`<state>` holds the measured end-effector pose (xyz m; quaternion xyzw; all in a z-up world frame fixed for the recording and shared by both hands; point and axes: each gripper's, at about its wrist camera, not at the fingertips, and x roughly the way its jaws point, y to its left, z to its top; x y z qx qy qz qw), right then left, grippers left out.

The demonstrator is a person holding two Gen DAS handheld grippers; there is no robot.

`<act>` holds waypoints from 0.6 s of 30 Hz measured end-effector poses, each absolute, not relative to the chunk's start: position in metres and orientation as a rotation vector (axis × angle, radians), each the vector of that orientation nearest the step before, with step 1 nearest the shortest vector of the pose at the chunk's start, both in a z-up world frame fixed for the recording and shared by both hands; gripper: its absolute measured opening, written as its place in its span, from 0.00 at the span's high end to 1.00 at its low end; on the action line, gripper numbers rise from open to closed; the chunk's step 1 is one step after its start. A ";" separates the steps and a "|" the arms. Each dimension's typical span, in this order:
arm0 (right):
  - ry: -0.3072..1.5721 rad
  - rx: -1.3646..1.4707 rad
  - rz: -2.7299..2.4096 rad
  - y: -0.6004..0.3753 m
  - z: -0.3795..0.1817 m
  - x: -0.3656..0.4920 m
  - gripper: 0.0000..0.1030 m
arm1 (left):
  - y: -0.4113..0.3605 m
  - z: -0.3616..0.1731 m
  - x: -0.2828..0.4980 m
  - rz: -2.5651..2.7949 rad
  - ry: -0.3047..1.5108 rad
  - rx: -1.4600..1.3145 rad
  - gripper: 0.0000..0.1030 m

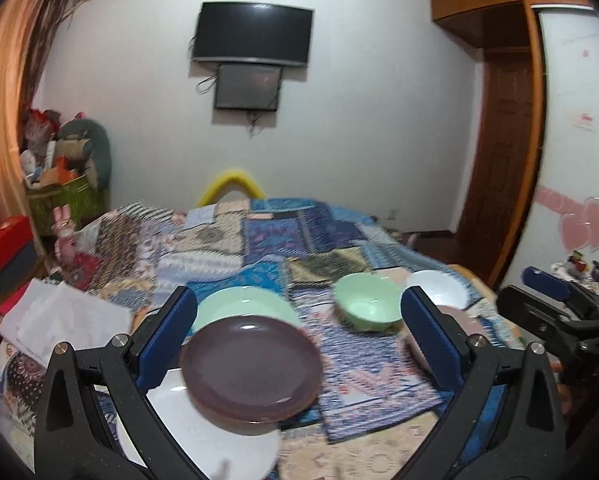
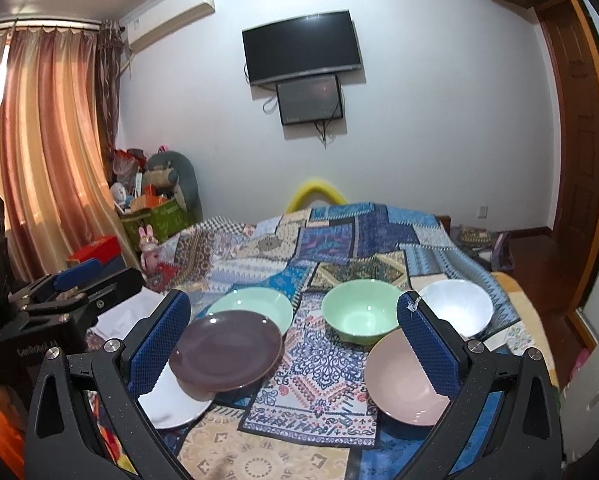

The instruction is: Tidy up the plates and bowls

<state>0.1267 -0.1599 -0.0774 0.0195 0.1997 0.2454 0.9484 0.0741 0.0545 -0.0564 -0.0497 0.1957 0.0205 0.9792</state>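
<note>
Gaping wide, both tongs (image 1: 297,326) (image 2: 293,330) hold nothing above the plates (image 2: 225,350).

A patchwork quilt (image 2: 339,240) lies below a wall television (image 2: 301,46), beside curtains (image 2: 39,140).

You've got glossy, smooth glazed ware: purple plate (image 2: 225,350), white plate (image 2: 175,404), green bowl (image 2: 359,312), pink bowl (image 2: 405,380). Under them a matt woven patchwork cloth (image 2: 319,372), rough-looking. Your right gripper (image 2: 293,344): matt black plastic frame w/ metal screws, dimpled blue rubbery pads (image 2: 155,348).
</note>
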 end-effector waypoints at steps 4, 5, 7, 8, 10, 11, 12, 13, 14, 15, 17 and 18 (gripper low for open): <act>0.456 0.024 0.509 -0.147 -0.092 0.142 0.00 | 0.076 -0.071 0.089 0.102 0.424 -0.085 0.07; 0.468 0.024 0.513 -0.143 -0.095 0.146 0.00 | 0.082 -0.076 0.095 0.105 0.444 -0.082 0.10; 0.495 0.024 0.519 -0.136 -0.102 0.154 0.00 | 0.092 -0.085 0.105 0.106 0.479 -0.074 0.12; 0.510 0.020 0.522 -0.131 -0.105 0.159 0.00 | 0.097 -0.090 0.111 0.107 0.495 -0.072 0.15; 0.542 0.015 0.536 -0.122 -0.113 0.167 0.00 | 0.105 -0.098 0.118 0.099 0.522 -0.065 0.19; 0.559 0.015 0.545 -0.118 -0.117 0.171 0.00 | 0.110 -0.103 0.123 0.100 0.536 -0.062 0.19; 0.580 0.016 0.554 -0.113 -0.121 0.176 0.01 | 0.117 -0.109 0.129 0.106 0.549 -0.062 0.21; 0.605 0.019 0.562 -0.108 -0.127 0.181 0.02 | 0.124 -0.115 0.134 0.113 0.565 -0.063 0.22; 0.630 0.018 0.571 -0.103 -0.132 0.185 0.06 | 0.130 -0.121 0.138 0.115 0.580 -0.068 0.25; 0.656 0.019 0.585 -0.099 -0.137 0.190 0.12 | 0.135 -0.125 0.142 0.116 0.594 -0.076 0.27; 0.686 0.026 0.596 -0.093 -0.145 0.196 0.16 | 0.149 -0.138 0.152 0.128 0.635 -0.098 0.31; 0.703 0.026 0.598 -0.090 -0.149 0.198 0.17 | 0.154 -0.143 0.155 0.134 0.649 -0.106 0.35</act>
